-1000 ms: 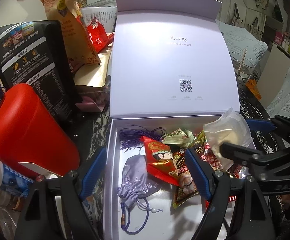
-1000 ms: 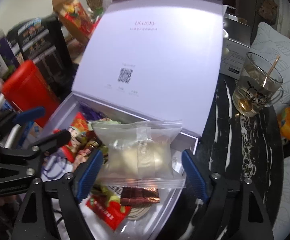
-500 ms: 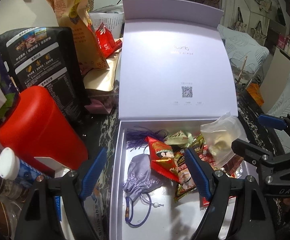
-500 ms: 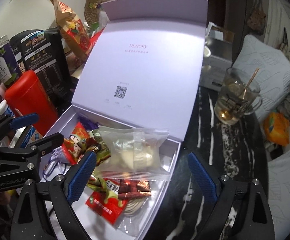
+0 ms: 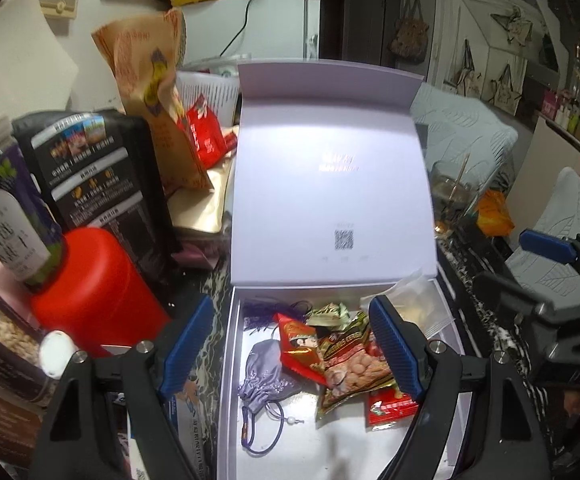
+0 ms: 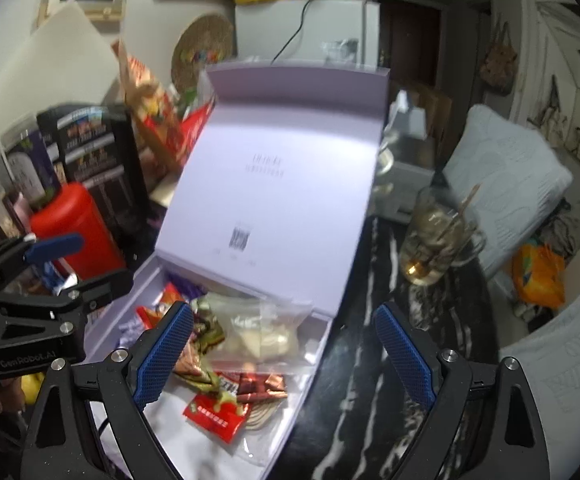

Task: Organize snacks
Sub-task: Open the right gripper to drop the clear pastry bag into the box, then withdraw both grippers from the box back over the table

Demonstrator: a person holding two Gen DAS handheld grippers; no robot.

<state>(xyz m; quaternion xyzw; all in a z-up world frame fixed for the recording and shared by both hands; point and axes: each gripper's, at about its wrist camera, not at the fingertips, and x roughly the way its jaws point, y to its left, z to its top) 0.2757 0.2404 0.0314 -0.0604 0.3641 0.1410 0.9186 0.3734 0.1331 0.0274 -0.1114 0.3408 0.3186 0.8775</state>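
A pale lilac gift box (image 5: 225, 380) (image 6: 310, 364) stands with its lid (image 5: 330, 200) (image 6: 273, 184) upright. Inside lie a clear bag of pale pastry (image 6: 263, 328) (image 5: 418, 304), a red snack packet (image 5: 300, 344), a peanut packet (image 5: 350, 364), a small red packet (image 6: 215, 414) (image 5: 390, 404) and a grey drawstring pouch (image 5: 263, 368). My left gripper (image 5: 292, 350) hovers open above the box's near left side. My right gripper (image 6: 283, 354) hovers open above the box's right rim, holding nothing.
Left of the box stand a red canister (image 5: 89, 292) (image 6: 73, 220), a black snack bag (image 5: 97, 184), a purple jar (image 5: 5, 208) and a tan bag (image 5: 149, 92). A glass mug with a stick (image 6: 438, 240) sits on the dark marble table (image 6: 390, 400) to the right.
The right gripper has let go of the clear pastry bag, which now lies in the box, and pulled back up. Both grippers have risen away from the box.
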